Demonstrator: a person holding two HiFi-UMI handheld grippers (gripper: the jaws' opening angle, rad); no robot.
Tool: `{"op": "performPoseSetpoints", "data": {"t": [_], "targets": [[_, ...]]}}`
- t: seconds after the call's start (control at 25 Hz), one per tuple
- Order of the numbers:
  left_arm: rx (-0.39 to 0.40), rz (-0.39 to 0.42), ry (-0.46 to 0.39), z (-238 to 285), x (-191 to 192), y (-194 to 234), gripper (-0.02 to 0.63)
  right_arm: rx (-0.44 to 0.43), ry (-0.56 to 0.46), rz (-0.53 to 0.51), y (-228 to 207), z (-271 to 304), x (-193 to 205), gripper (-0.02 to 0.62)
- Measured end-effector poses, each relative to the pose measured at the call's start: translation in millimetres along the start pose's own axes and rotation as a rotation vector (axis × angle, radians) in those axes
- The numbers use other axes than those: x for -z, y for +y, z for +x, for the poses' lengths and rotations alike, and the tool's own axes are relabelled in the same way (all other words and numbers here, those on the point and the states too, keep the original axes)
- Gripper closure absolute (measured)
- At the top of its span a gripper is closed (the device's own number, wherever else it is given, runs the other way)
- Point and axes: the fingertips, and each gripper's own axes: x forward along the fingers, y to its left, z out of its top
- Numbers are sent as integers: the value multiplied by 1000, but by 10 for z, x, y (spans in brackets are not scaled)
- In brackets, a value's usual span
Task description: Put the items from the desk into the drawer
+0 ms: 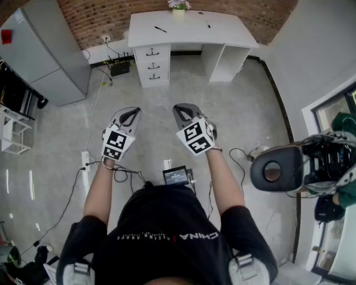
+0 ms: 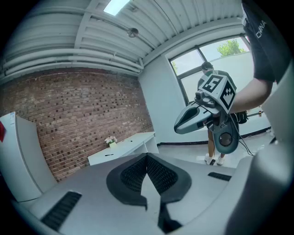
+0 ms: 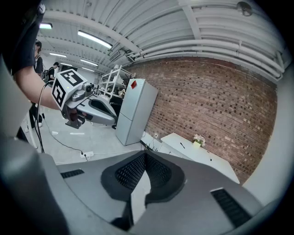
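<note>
A white desk [image 1: 189, 28] stands far ahead against the brick wall, with a closed three-drawer stack [image 1: 153, 65] under its left side. On its top lie a dark pen [image 1: 161, 29], a second small dark item [image 1: 208, 24] and a small flower pot [image 1: 178, 6]. My left gripper [image 1: 130, 114] and right gripper [image 1: 182, 110] are held side by side over the floor, well short of the desk, both shut and empty. The desk [image 2: 124, 146] shows in the left gripper view beyond the closed pads [image 2: 158, 172]. It [image 3: 197, 153] shows again, with the pen [image 3: 183, 145], in the right gripper view.
A grey cabinet [image 1: 50, 50] stands left of the desk and a white rack [image 1: 14, 131] at the far left. A power strip and cables [image 1: 86, 164] lie on the floor. A black camera rig [image 1: 278, 170] stands at the right. A small screen [image 1: 177, 176] hangs at my waist.
</note>
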Motion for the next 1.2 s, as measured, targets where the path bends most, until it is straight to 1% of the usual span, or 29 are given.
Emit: {"op": "performPoseSetpoints", "data": {"t": [0.2, 0.32, 0.44, 0.64, 0.96, 1.2], "targets": [[-11, 10, 2, 46, 51, 6, 595, 9, -2, -10, -31, 37, 50, 580], [-13, 10, 0, 88, 51, 43, 595, 4, 0, -1, -66, 75, 59, 580], [-15, 9, -2, 116, 57, 77, 594, -5, -20, 17, -78, 108, 9, 580], [-6, 3, -3, 152, 50, 49, 595, -15, -27, 22, -86, 104, 4, 580], [-13, 3, 3, 232, 57, 35, 594, -25, -25, 35, -141, 111, 76, 580], [-35, 2, 12, 406, 48, 11, 594, -45, -13, 43, -273, 125, 223, 580]]}}
